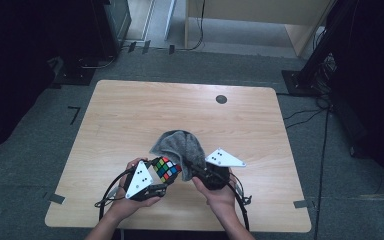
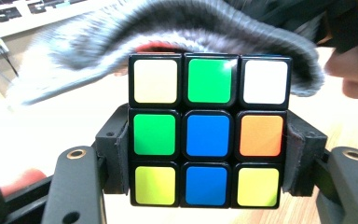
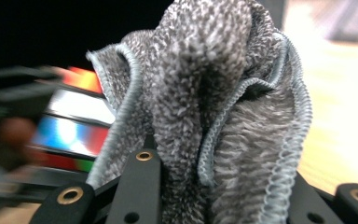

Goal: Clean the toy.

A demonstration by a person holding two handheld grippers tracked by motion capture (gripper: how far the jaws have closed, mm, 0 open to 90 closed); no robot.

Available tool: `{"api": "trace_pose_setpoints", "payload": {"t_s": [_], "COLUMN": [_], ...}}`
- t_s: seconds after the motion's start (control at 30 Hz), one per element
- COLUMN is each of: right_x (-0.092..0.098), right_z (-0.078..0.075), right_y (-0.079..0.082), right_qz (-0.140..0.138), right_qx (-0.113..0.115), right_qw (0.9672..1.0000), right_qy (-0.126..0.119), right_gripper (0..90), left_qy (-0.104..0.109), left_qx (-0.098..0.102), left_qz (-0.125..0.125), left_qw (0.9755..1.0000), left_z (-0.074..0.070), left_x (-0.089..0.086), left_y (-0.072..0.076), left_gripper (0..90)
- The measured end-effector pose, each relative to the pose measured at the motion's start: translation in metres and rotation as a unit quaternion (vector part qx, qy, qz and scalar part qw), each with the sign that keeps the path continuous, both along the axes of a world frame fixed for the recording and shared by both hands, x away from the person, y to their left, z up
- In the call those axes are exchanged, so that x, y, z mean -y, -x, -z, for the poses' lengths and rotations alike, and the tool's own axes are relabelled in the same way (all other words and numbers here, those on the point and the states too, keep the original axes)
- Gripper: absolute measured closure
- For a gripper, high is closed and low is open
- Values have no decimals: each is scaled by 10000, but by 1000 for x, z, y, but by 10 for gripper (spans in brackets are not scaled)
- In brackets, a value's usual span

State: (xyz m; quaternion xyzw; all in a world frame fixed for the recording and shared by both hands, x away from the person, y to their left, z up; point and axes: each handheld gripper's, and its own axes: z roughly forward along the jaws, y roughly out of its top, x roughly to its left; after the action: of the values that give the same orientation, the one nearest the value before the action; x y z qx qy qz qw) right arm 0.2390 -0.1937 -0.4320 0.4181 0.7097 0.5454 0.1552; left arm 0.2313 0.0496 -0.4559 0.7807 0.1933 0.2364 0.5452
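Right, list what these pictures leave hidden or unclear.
- Cube top: left gripper view, cloth drapes over it.
- Cube's side faces: same view, jaws cover them.
- Cube: right gripper view, blurred, half behind cloth.
- Right gripper jaw tips: high view, buried in cloth.

Scrambled puzzle cube held upright, grey cloth draped against it.

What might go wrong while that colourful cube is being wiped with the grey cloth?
The left gripper clamps the puzzle cube only at its two side faces, so a hard wipe might twist it loose or turn a layer. The grey cloth is bunched in the right gripper; a fold might slip free or snag a cube edge.
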Motion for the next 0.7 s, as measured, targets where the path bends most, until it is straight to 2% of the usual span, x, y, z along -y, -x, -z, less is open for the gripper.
{"api": "trace_pose_setpoints", "payload": {"t_s": [0.07,0.17,0.27,0.3,0.37,0.4,0.43,0.47,0.53,0.6,0.67,0.7], "right_x": [7,10,2,-4,-13,-17,-21,-20,-14,-4,6,9], "right_z": [4,-2,-12,-15,-17,-16,-14,-12,-7,-3,-1,0], "right_y": [-5,-3,6,11,16,17,17,16,10,3,-3,-5], "right_qz": [208,180,-115,-291,-501,-565,-551,-521,-343,-50,130,181], "right_qx": [-192,-94,151,213,298,339,340,370,278,169,38,41], "right_qw": [9996,9996,9992,9987,9979,9977,9979,9980,9990,9997,9997,9996], "right_qy": [26,-201,-340,-352,-275,-160,-15,-9,65,190,199,223], "right_gripper": [735,734,733,732,731,731,729,729,730,731,731,731], "left_qy": [29,-130,-161,-165,-188,-193,-250,-269,-172,-24,236,375], "left_qx": [-18,-31,-68,-60,-37,-23,-2,24,20,32,55,49], "left_qz": [12,-60,-88,-79,-46,-45,-74,-66,-8,45,113,127], "left_qw": [10000,9999,9998,9998,9998,9998,9997,9996,9998,10000,9996,9992], "left_z": [-1,3,5,5,5,4,4,4,2,0,-4,-6], "left_x": [0,0,2,2,3,4,4,4,2,-1,-6,-10], "left_y": [0,-2,-3,-3,-1,0,0,1,1,0,0,-1], "left_gripper": [339,339,339,339,339,339,339,339,339,339,339,339]}}
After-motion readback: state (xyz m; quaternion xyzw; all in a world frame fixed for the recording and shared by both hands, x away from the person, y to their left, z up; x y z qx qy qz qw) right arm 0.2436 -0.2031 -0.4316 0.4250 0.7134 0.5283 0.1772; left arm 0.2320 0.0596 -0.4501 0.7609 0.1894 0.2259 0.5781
